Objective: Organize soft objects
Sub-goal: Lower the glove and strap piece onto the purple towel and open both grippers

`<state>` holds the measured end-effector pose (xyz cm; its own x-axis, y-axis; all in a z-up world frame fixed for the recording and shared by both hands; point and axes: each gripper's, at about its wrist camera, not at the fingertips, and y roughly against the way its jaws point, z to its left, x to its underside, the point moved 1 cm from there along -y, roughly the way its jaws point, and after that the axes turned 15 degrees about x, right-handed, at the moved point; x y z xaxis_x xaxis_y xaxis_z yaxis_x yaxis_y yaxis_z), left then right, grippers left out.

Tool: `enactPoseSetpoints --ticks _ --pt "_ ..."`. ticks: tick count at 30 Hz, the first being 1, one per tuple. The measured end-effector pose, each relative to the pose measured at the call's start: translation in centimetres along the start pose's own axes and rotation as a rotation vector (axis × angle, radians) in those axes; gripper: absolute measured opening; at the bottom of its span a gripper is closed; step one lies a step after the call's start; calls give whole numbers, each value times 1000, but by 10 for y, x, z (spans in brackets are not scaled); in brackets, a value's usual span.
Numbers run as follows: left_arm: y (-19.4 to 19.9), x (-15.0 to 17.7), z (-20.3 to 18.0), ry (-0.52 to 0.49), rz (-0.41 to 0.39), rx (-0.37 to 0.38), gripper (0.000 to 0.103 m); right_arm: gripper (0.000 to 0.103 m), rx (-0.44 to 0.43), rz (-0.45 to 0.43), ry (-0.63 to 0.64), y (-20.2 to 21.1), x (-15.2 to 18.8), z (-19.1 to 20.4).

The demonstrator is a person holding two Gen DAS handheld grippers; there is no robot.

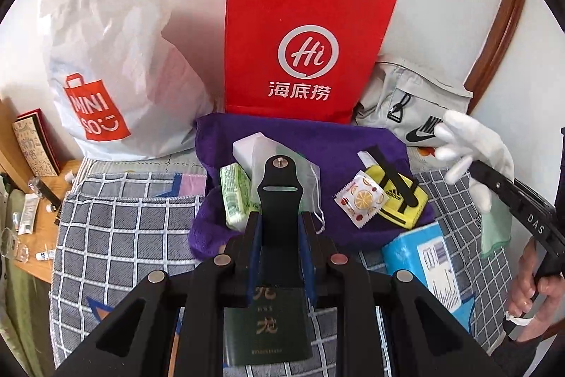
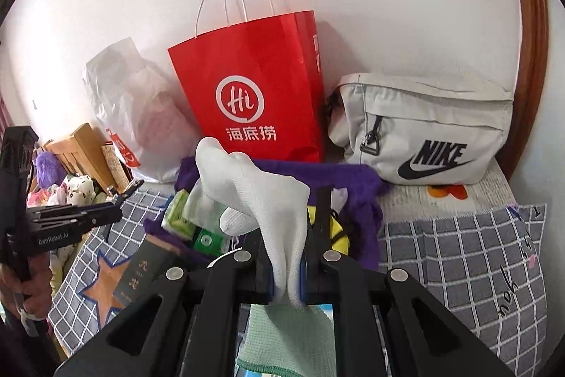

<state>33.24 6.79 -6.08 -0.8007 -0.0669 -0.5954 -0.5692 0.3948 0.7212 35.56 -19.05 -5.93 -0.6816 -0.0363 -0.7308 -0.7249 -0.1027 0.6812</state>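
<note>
Against the white wall stand three bags: a white plastic bag, a red paper bag and a grey Nike bag. Before them one purple cloth lies on the checked bedspread, holding a green tissue pack, a face mask, a fruit-print sachet and a yellow Adidas pouch. One blue pack sits just beside the cloth.

Two grippers are up. The left gripper pinches a black strap, a dark green booklet lying beneath it. The right gripper is pressed on a white glove, with a mint cloth hanging below its jaws.

Bags block the far side; a wooden shelf borders the left, a brown frame the right. Open bedspread lies right of the cloth.
</note>
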Motion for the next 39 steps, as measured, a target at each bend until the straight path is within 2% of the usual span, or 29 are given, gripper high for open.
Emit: enactPoseSetpoints --ticks 13,15,25,39 --pt "-43 -34 23 47 24 29 20 10 -60 53 -44 -72 -42 8" --pt "-54 -38 24 49 39 16 20 10 -73 63 -49 -82 -45 9" --pt "-100 -40 33 75 75 30 20 10 -37 161 -18 -126 -32 7" --pt "-127 -37 52 107 110 44 20 13 -99 257 -13 -167 -22 23"
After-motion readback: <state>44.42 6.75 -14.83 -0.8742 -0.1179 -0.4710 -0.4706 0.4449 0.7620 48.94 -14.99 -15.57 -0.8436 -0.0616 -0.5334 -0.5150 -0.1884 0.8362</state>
